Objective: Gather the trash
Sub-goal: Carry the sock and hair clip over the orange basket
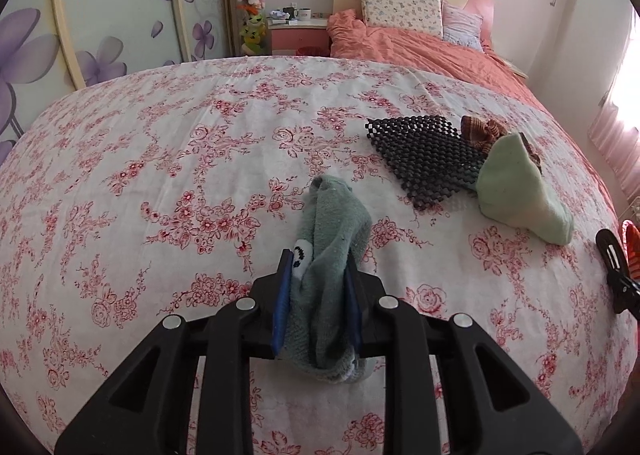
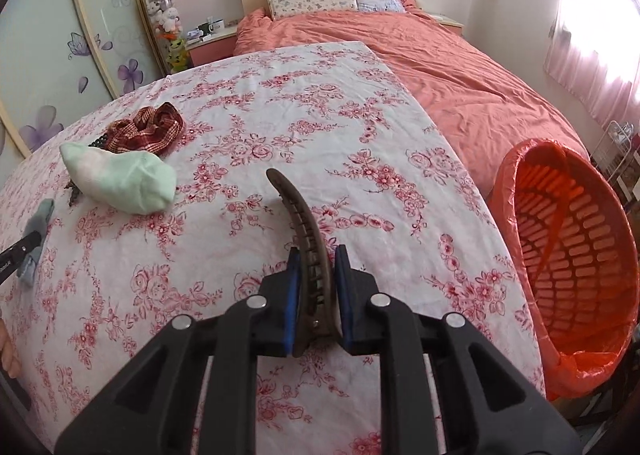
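Note:
My left gripper (image 1: pixel 319 261) is shut on a grey-green sock (image 1: pixel 332 215) that droops forward onto the floral tablecloth (image 1: pixel 200 135). My right gripper (image 2: pixel 318 251) is shut on a long brown hair clip (image 2: pixel 296 211), whose curved tip points away over the cloth. A pale green sock (image 2: pixel 124 183) lies to the left of it, beside a red-brown plaid fabric piece (image 2: pixel 148 129). In the left wrist view that pale sock (image 1: pixel 516 191) rests on a black mesh mat (image 1: pixel 424 155). An orange basket (image 2: pixel 580 255) lined with an orange bag stands off the table's right edge.
Beyond the table lies a bed with an orange duvet (image 2: pixel 440 67) and two pillows. A wardrobe with purple flower doors (image 1: pixel 100 15) runs along the left. A pink nightstand (image 1: pixel 298 33) stands by the headboard. A curtained window (image 2: pixel 592 47) is on the right.

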The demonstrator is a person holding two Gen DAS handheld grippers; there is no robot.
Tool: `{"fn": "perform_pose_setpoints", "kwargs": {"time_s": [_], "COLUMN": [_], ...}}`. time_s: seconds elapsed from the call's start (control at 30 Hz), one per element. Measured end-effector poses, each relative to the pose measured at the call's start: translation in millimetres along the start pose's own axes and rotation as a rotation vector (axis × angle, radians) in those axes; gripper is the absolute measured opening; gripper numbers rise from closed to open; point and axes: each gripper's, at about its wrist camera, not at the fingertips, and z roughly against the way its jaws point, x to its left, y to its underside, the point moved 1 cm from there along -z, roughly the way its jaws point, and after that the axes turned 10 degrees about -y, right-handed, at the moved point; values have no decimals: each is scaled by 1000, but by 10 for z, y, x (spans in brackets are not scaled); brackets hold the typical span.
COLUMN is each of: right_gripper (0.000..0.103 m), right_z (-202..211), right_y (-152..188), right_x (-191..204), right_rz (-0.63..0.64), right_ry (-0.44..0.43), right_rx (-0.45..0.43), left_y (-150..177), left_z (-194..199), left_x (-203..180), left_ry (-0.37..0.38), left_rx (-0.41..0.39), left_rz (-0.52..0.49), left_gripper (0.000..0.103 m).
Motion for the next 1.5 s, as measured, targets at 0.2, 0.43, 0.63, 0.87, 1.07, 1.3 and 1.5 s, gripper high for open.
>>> {"fn": "perform_pose_setpoints", "kwargs": {"time_s": [0.2, 0.43, 0.63, 0.87, 1.07, 1.3, 1.5], "right_gripper": [17, 17, 17, 17, 17, 17, 17], "right_z": [199, 626, 1033, 1433, 1726, 1990, 2083], "right_y": [-30, -105, -129, -73, 0, 81, 134], "right_x": [-17, -63, -132, -345, -649, -1151, -1622], "right_rz": [-18, -43, -63, -99, -140, -211, -293], "right_ry": [-38, -73, -84, -69, -45, -8, 15], "right_rx": [-38, -113, -185, -256, -311, -358, -388], "left_y": [-13, -97, -149, -130, -50, 50, 178], "left_z": [118, 474, 845, 1219, 1479, 1701, 1873], "left_x": [-76, -249, -538, -976, -1440, -2031, -2676], "left_ry": [41, 44, 64, 145, 226, 362, 502], "left_rx": [-22, -91, -149, -189, -217, -226, -232], "left_rz": [-9, -45, -87, -140, -205, -265, -345], "left_gripper": [10, 10, 10, 10, 10, 10, 10]}}
